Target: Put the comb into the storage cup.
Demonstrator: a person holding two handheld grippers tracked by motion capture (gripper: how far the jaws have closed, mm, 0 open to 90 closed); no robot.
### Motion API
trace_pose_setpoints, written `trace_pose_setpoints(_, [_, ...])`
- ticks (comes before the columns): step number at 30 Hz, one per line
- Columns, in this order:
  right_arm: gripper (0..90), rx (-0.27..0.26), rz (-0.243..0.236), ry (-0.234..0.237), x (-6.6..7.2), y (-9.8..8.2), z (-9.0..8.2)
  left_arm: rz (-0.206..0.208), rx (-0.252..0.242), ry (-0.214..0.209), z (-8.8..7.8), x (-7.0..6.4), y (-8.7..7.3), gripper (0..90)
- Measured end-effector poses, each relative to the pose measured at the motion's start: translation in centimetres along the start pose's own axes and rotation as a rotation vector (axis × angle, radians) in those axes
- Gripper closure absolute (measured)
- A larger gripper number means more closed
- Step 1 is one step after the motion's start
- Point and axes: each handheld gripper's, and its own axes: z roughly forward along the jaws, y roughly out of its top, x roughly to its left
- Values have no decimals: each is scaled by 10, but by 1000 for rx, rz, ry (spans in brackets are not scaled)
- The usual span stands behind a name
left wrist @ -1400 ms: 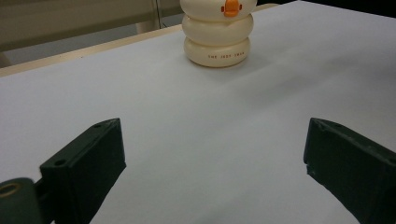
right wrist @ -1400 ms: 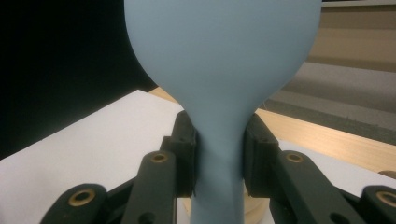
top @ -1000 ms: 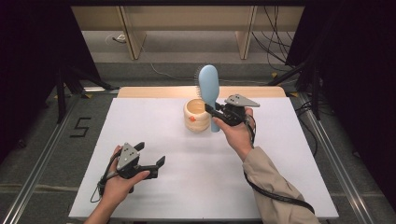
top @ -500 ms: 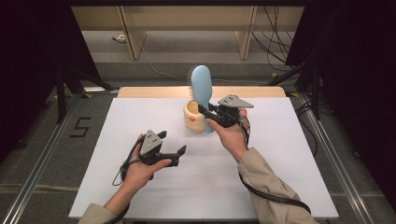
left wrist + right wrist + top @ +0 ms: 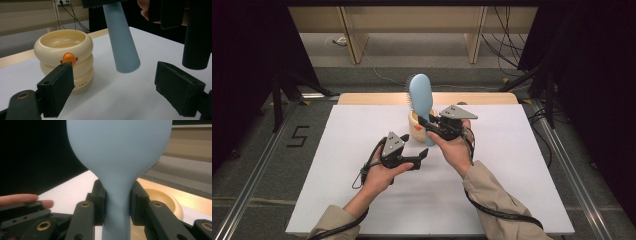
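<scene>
Table [image 5: 512, 200]: white board carrying the work; its near part is lying bare in front of the person.

Hairbrush [image 5: 421, 102]: pale blue, standing nearly upright above mid-table, paddle up and bristles facing left; its handle end is hanging free just right of the cup, probably so that it can be lowered in or handed over.

Cup [image 5: 65, 58]: cream, ringed holder with an orange mark, sitting at mid-table toward the far edge, mouth up to receive a handle.

Right gripper [image 5: 117, 202]: pinching the hairbrush at its narrow neck, one jaw on each side, keeping it steady.

Left gripper [image 5: 113, 93]: jaws spread and just now narrowing, nothing between them, pointing toward the handle end and cup.
</scene>
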Motion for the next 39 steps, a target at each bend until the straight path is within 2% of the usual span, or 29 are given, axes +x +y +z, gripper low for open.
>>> trace_pose_setpoints(5, [703, 1, -2, 11, 5, -1, 1, 1, -11, -6, 6, 0, 1, 173])
trace_pose_setpoints(10, [703, 0, -4, 20, 10, -2, 2, 5, -38, -16, 10, 3, -1, 253])
trace_pose_setpoints(13, [703, 2, -5, 26, 12, -3, 3, 3, -45, -25, 11, 4, -1, 269])
trace_pose_setpoints(19, [702, 3, -7, 30, 14, -4, 5, -10, -59, -38, 12, 4, -2, 311])
trace_pose_setpoints(31, [703, 8, -8, 40, 17, -7, 7, -3, -72, -46, 17, 3, -5, 412])
trace_pose_setpoints(39, [703, 5, -7, 40, 17, -7, 7, -42, -82, -53, 16, 5, -6, 504])
